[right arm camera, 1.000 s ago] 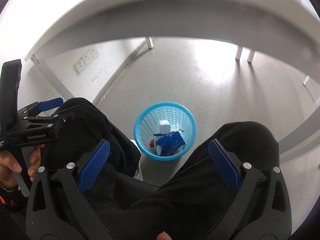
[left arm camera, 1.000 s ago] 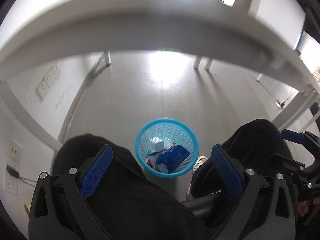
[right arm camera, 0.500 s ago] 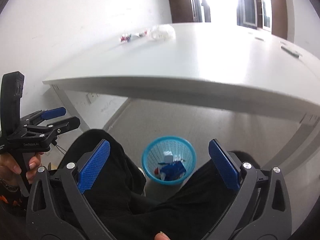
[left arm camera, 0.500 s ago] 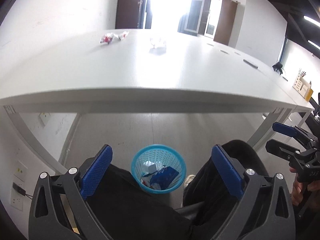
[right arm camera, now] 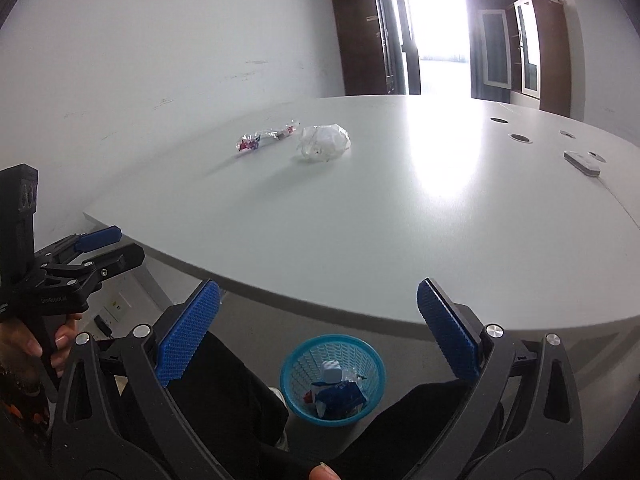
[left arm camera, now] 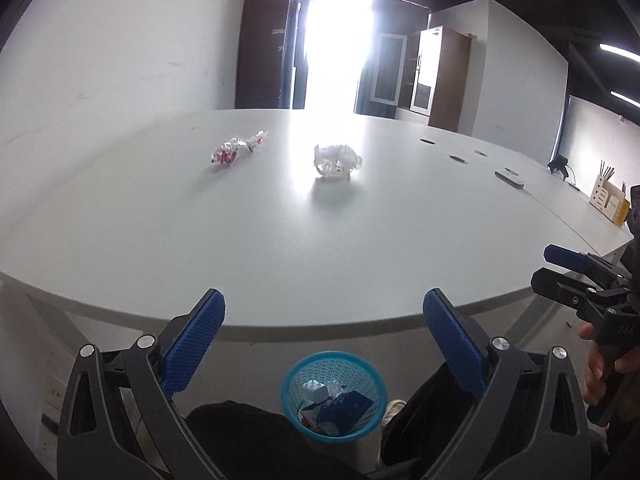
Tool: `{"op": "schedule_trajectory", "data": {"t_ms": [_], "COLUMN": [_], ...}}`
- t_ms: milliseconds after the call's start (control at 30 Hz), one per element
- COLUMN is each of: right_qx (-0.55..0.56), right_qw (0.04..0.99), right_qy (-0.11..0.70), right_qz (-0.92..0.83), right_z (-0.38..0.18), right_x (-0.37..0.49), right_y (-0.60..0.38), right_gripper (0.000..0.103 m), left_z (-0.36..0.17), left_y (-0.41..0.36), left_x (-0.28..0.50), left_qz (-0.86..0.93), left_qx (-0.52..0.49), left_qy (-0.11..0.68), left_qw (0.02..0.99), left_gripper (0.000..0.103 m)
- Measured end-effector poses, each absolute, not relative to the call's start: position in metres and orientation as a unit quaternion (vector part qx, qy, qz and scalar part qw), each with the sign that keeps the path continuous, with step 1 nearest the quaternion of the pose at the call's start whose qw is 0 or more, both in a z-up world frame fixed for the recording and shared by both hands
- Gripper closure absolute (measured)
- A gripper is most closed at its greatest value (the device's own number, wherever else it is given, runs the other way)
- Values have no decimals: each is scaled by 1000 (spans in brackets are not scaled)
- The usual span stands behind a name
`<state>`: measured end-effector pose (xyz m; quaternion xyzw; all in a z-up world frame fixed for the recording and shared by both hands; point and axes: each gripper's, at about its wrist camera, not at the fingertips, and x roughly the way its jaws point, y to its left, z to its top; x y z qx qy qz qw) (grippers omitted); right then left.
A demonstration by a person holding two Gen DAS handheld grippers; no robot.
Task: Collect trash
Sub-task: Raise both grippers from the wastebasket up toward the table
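Left claw and right claw both spread wide, empty, crumpled plastic and wrapper on table

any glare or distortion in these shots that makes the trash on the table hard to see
Left wrist view: the doorway is blown out and its glare streaks down the table, washing out the clear crumpled plastic; the wrapper stays readable. Right wrist view: glare falls right of both pieces. Fisheye bends the table edge in both.

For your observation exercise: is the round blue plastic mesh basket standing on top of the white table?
No, the round blue plastic mesh basket stands on the floor below the white table edge.
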<state>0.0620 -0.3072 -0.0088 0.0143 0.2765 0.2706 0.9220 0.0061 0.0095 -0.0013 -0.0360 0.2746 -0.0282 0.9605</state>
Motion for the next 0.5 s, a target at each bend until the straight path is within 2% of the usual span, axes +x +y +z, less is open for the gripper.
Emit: {"op": "schedule_trajectory", "data": {"t_ms": [500], "right_qx": [10], "right_qw": [922], "right_qy": [256], "right_qz": [291], "right_z": [31], "right_x": [145], "right_y": [-258], "right_gripper": [8], "left_z": [48], "left_y": [45], "left_x": [86], "left_qz": [-17], "left_qx": [-47], "left_qy": [248], "left_qw": [967], "left_gripper": [6]}}
